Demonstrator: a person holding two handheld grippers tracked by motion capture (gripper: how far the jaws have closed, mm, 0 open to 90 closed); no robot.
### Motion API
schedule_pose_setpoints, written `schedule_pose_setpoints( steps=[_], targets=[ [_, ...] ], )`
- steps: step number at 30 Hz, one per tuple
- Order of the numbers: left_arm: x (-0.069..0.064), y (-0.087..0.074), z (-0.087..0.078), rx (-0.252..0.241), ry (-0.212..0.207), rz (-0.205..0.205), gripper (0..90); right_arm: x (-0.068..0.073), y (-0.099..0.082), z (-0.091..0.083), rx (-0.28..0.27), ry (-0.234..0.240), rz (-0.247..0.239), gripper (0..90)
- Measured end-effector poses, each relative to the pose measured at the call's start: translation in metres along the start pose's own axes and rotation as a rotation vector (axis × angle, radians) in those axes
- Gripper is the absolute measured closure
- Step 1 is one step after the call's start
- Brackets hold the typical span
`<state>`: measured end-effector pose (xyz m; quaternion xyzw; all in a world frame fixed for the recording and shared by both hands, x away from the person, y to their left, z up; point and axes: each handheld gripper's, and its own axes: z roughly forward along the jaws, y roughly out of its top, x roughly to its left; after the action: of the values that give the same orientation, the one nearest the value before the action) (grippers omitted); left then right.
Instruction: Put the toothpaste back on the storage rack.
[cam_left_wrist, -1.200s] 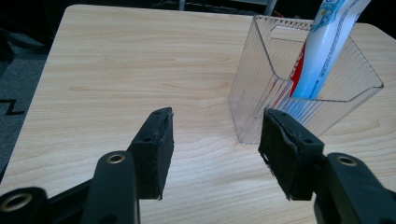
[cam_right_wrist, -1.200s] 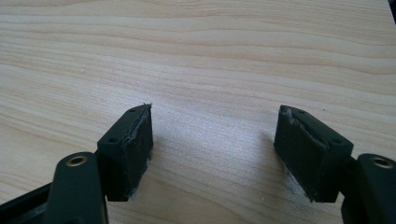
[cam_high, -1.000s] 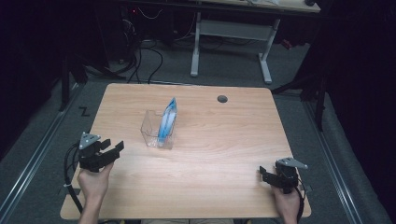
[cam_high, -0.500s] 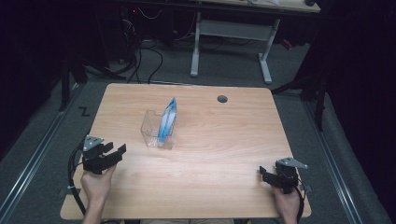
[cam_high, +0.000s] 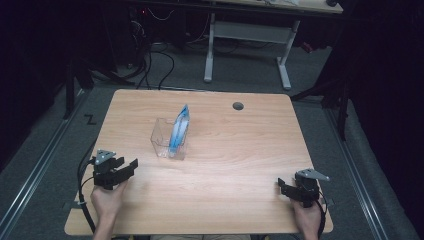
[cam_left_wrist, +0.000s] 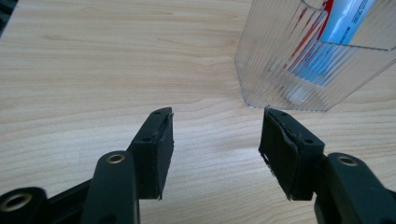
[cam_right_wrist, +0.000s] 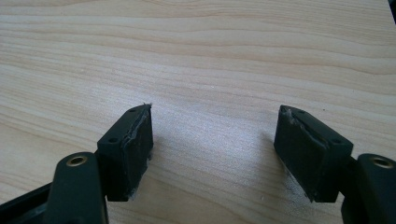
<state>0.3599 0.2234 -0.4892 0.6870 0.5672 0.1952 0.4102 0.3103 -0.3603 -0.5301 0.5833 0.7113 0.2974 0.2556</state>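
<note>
No readable writing on blue-and-white tube (cam_high: 178, 131) in clear ribbed plastic holder (cam_left_wrist: 312, 56) just beyond released left gripper (cam_left_wrist: 215, 140) jaws; right gripper (cam_right_wrist: 215, 151) jaws released over bare desk (cam_high: 240, 150).

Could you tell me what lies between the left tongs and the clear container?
Nothing but bare wooden table: in the left gripper view, the open left tongs point across it at the clear container.

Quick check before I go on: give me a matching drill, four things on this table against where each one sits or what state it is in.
Things:
1. left gripper
2. right gripper
3. clear container
4. blue tube

Places or states:
A. standing inside the container
B. open, near right corner
C. open, near left edge
D. mid-table, left of centre

Pairs: 1-C, 2-B, 3-D, 4-A
</note>
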Motion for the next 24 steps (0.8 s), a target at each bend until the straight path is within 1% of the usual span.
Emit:
schedule_pose_setpoints(
  steps=[4,11,16,20,24],
  targets=[
    [0.0,-0.004,0.004,0.013,-0.007,-0.012,44.4,0.0,0.0,0.0,0.0,0.0,0.0,28.3],
    [0.0,-0.008,0.01,0.027,-0.008,-0.017,44.3,0.0,0.0,0.0,-0.001,0.0,-0.001,28.3],
    [-0.001,-0.011,0.015,0.04,0.003,-0.011,44.4,0.0,0.0,0.0,0.0,-0.001,-0.001,28.3],
    [-0.001,-0.013,0.018,0.047,0.009,-0.014,44.4,0.0,0.0,0.0,0.0,-0.001,0.0,28.3],
    [-0.001,-0.014,0.02,0.052,0.023,-0.003,44.4,0.0,0.0,0.0,0.0,0.0,0.0,28.3]
  ],
)
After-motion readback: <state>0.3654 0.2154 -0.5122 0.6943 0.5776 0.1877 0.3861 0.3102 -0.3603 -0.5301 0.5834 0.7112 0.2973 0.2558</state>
